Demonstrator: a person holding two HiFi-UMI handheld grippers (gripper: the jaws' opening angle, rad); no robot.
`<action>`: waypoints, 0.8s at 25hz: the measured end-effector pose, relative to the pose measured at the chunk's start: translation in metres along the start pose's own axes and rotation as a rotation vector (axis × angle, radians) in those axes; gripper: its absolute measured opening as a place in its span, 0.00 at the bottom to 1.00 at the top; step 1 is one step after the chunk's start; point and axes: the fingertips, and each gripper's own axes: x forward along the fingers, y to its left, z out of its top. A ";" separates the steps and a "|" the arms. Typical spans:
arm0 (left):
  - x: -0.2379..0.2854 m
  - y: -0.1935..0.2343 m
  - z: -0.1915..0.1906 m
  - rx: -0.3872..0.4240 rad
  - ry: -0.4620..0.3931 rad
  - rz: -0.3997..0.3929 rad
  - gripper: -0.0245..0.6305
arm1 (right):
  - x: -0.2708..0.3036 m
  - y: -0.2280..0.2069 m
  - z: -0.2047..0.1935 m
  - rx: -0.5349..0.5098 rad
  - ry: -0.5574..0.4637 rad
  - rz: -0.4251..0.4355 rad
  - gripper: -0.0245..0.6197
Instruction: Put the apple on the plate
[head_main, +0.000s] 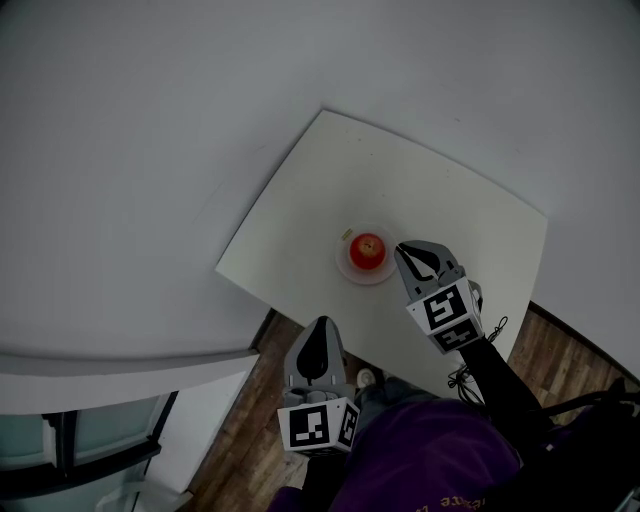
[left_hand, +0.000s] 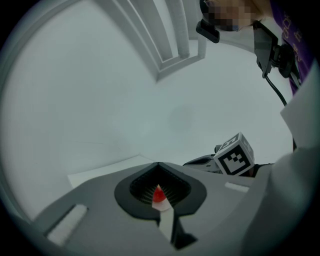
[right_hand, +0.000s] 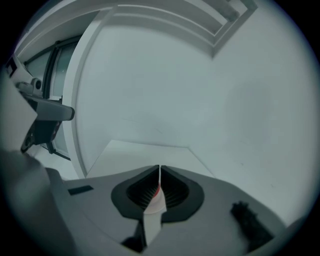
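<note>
A red apple (head_main: 367, 250) rests on a small white plate (head_main: 349, 270) near the front of the white table (head_main: 430, 180). My right gripper (head_main: 402, 248) hovers just right of the plate, jaws shut and empty. My left gripper (head_main: 322, 324) hangs lower, off the table's front edge, also shut with nothing in it. In the left gripper view the jaw tips (left_hand: 159, 167) meet, and a bit of the apple (left_hand: 159, 195) shows through the hollow behind them. The right gripper view shows only a thin slit between its jaws (right_hand: 159, 170), with a red sliver of apple (right_hand: 157, 190) behind.
Wooden floor (head_main: 560, 345) lies beyond the table's near side. A white cabinet with glass (head_main: 90, 430) stands at lower left. The person's purple clothing (head_main: 440, 460) and a cable (head_main: 470, 375) are at the bottom. The right gripper's marker cube (left_hand: 235, 156) shows in the left gripper view.
</note>
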 end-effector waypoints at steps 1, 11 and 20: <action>0.000 -0.002 0.001 0.001 -0.002 -0.004 0.05 | -0.005 -0.001 0.002 0.011 -0.009 -0.009 0.06; -0.006 -0.026 0.013 0.043 -0.033 -0.051 0.05 | -0.058 -0.009 0.026 0.096 -0.124 -0.078 0.05; -0.013 -0.045 0.025 0.090 -0.063 -0.084 0.05 | -0.089 -0.017 0.031 0.091 -0.142 -0.127 0.05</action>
